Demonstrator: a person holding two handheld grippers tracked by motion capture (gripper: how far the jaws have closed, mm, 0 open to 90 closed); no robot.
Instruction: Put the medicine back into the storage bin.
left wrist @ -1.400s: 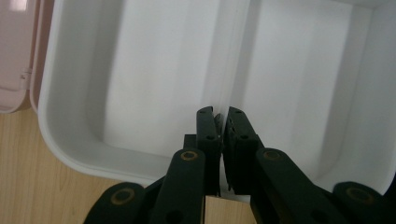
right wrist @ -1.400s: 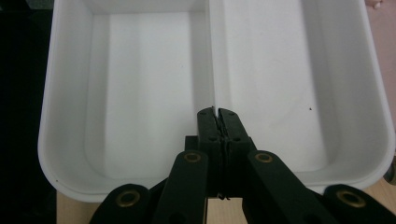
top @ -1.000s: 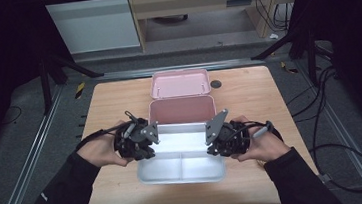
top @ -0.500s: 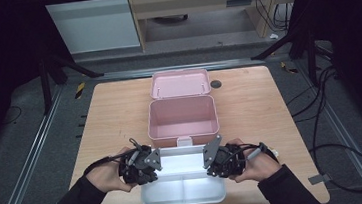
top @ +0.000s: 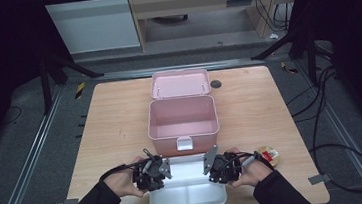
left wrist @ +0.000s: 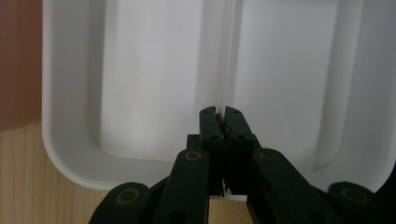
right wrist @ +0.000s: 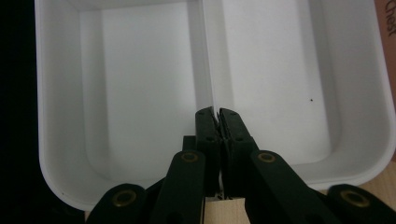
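A white tray (top: 188, 197) with two compartments lies near the table's front edge, just in front of the open pink box (top: 183, 119). My left gripper (top: 161, 172) holds the tray's left end and my right gripper (top: 211, 167) holds its right end. In the left gripper view the left gripper (left wrist: 220, 113) is shut on the end wall of the tray (left wrist: 140, 70), where the middle divider meets it. In the right gripper view the right gripper (right wrist: 215, 113) is shut the same way on the opposite wall of the tray (right wrist: 140, 93). Both compartments are empty.
The pink box's lid (top: 179, 83) lies open flat behind it, and the box is empty. A roll of tape (top: 268, 155) sits on the table right of my right hand. A small dark disc (top: 216, 84) lies by the lid. Bare wood (top: 111, 124) stretches left of the box.
Both grippers have drawn the white tray toward the person, from against the pink box's front rim down to the table's front edge. The tape roll has come into sight.
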